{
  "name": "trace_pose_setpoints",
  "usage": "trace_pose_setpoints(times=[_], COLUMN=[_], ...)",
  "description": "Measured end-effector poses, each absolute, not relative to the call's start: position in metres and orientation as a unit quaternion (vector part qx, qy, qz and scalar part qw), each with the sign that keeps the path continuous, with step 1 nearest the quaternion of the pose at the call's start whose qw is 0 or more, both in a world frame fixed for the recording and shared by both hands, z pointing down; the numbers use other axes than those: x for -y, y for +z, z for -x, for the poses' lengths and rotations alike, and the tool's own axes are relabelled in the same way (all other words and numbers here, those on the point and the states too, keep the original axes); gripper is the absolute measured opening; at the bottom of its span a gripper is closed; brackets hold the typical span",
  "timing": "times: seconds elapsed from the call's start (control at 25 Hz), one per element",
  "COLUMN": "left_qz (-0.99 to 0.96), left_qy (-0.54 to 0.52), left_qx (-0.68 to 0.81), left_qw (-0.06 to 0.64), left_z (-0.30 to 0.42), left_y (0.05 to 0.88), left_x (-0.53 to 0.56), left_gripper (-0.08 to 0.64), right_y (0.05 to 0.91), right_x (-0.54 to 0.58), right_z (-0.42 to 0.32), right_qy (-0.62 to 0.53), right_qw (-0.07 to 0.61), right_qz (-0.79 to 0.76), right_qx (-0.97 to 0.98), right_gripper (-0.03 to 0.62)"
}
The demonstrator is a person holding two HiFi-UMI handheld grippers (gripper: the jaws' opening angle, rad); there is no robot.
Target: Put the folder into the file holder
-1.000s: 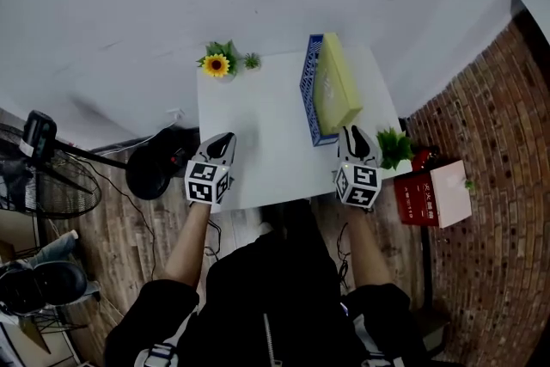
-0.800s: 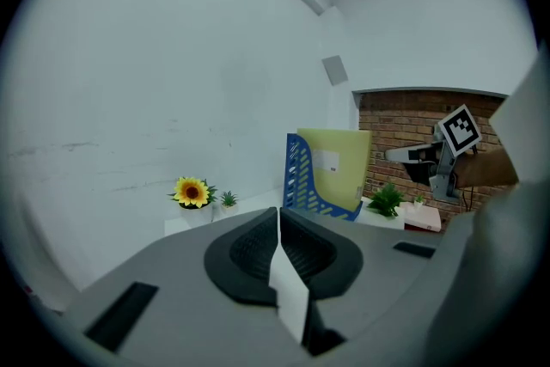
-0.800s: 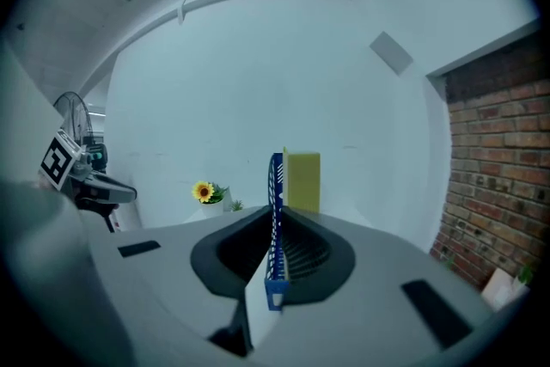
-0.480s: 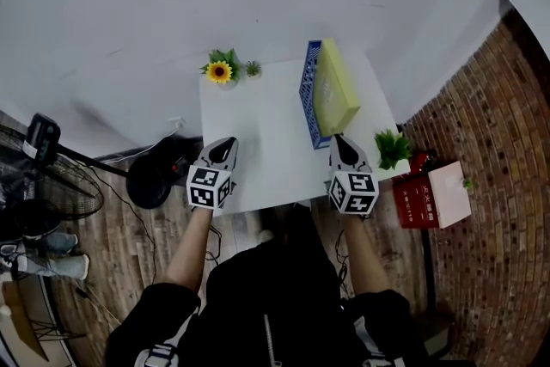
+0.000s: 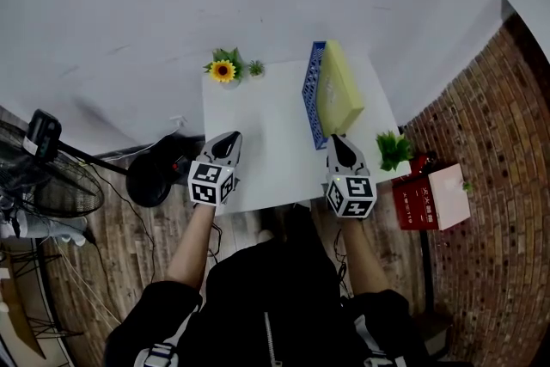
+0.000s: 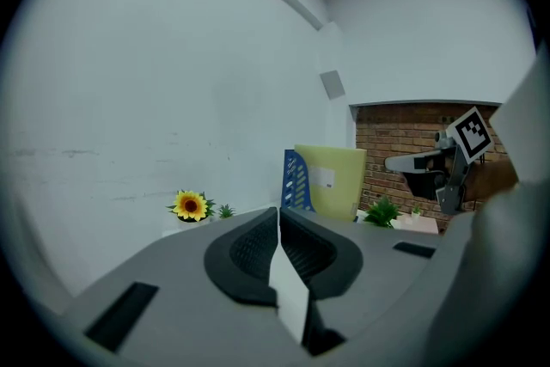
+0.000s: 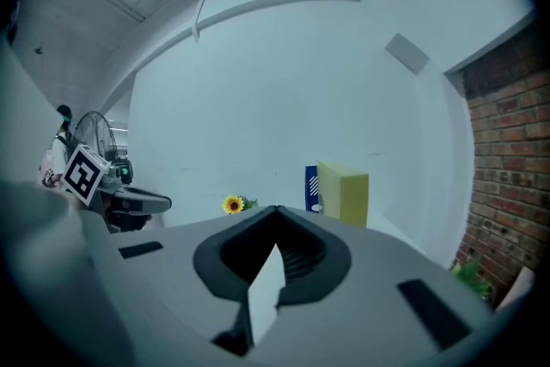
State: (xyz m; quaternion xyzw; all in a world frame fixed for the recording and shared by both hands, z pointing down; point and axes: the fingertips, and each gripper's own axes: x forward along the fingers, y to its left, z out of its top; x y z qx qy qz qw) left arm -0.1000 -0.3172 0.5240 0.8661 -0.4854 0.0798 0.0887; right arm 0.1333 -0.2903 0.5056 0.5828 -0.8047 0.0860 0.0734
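A yellow folder stands on edge inside the blue file holder at the right of the white table. In the left gripper view the folder rises behind the holder's blue slotted wall. The right gripper view shows the same pair, folder and holder. My right gripper hovers shut and empty just off the holder's near end. My left gripper, also shut and empty, is over the table's near left edge.
A sunflower and a small green plant stand at the table's far left corner. A leafy plant and a red box sit to the right of the table. A fan stands on the floor at left.
My right gripper has drawn back from the folder's near end, toward the left and toward me. The left gripper has barely shifted. The folder stays in the holder.
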Motion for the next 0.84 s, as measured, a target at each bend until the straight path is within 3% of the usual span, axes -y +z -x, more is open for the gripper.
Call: trace_pose_setpoints(times=[0.84], left_qz=[-0.862], left_qy=[0.088], left_qx=[0.49], left_qw=[0.1], left_z=[0.1], left_y=[0.539], left_x=[0.325], left_gripper=[0.029], right_y=[0.518], right_x=[0.306], right_z=[-0.135], right_qy=[0.096], right_qw=[0.084], right_qz=[-0.579], right_qx=[0.805], right_gripper=[0.009])
